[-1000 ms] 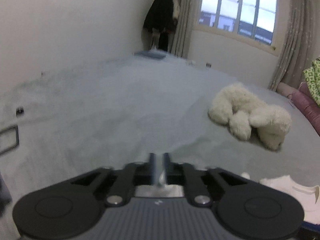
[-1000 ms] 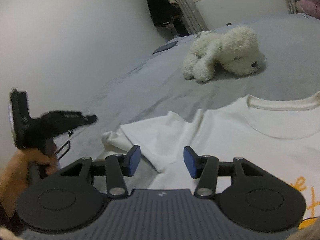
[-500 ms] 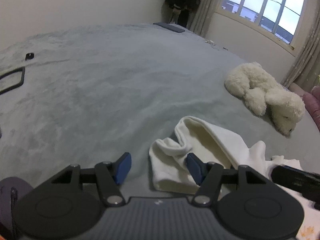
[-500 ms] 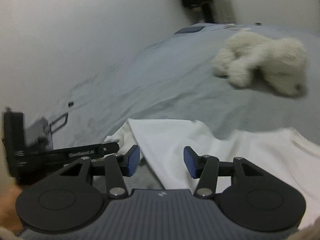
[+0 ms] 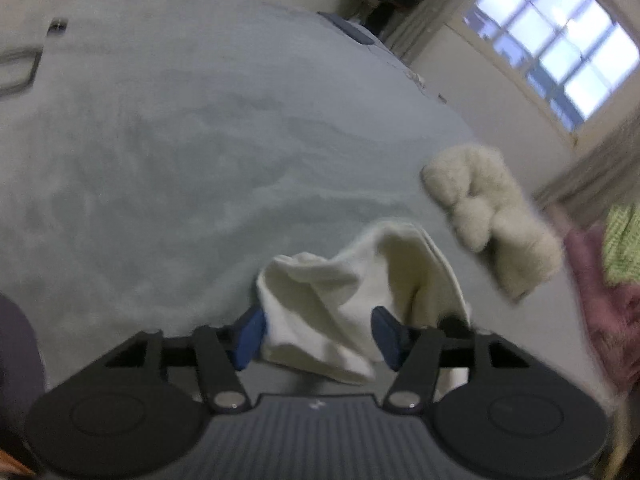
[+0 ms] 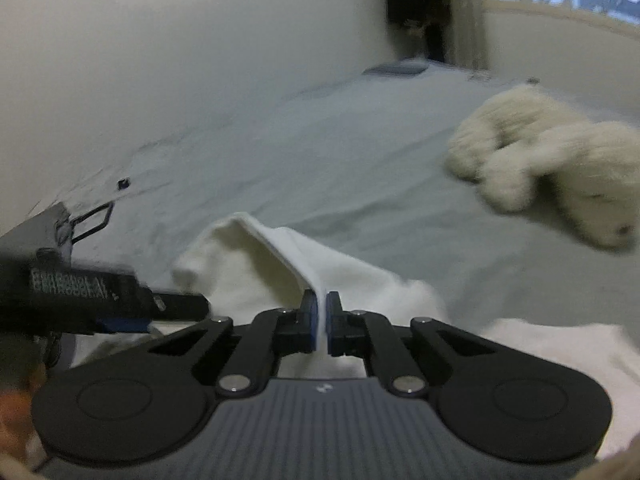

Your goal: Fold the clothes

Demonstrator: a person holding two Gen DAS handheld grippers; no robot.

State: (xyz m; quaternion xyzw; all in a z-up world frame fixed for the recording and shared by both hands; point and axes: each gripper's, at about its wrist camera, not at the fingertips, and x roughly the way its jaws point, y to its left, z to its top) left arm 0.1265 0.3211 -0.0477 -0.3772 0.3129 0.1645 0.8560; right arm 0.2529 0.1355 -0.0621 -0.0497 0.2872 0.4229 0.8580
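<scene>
Landmark: the plush dog (image 6: pixel 552 168), fluffy and cream, lies on the grey bedspread (image 6: pixel 340 152).
Shirt: the white T-shirt (image 6: pixel 256 264) sits on the bedspread, nearer the viewer than the plush dog, its sleeve bunched into soft folds.
Right view only: the right gripper (image 6: pixel 320 316) is clenched on a raised ridge of the T-shirt; thin cloth stands pinched between its blue pads. The left gripper (image 6: pixel 120 304) reaches in from the side away from the plush dog, blurred.
Left view only: the left gripper (image 5: pixel 316 334) has its jaws apart, straddling the crumpled sleeve end (image 5: pixel 320 312); one pad may brush the cloth, though blur makes this hard to tell. Pink and green fabric (image 5: pixel 600 280) shows beyond the plush dog.
Pose: both grippers tilt down toward the bedspread.
</scene>
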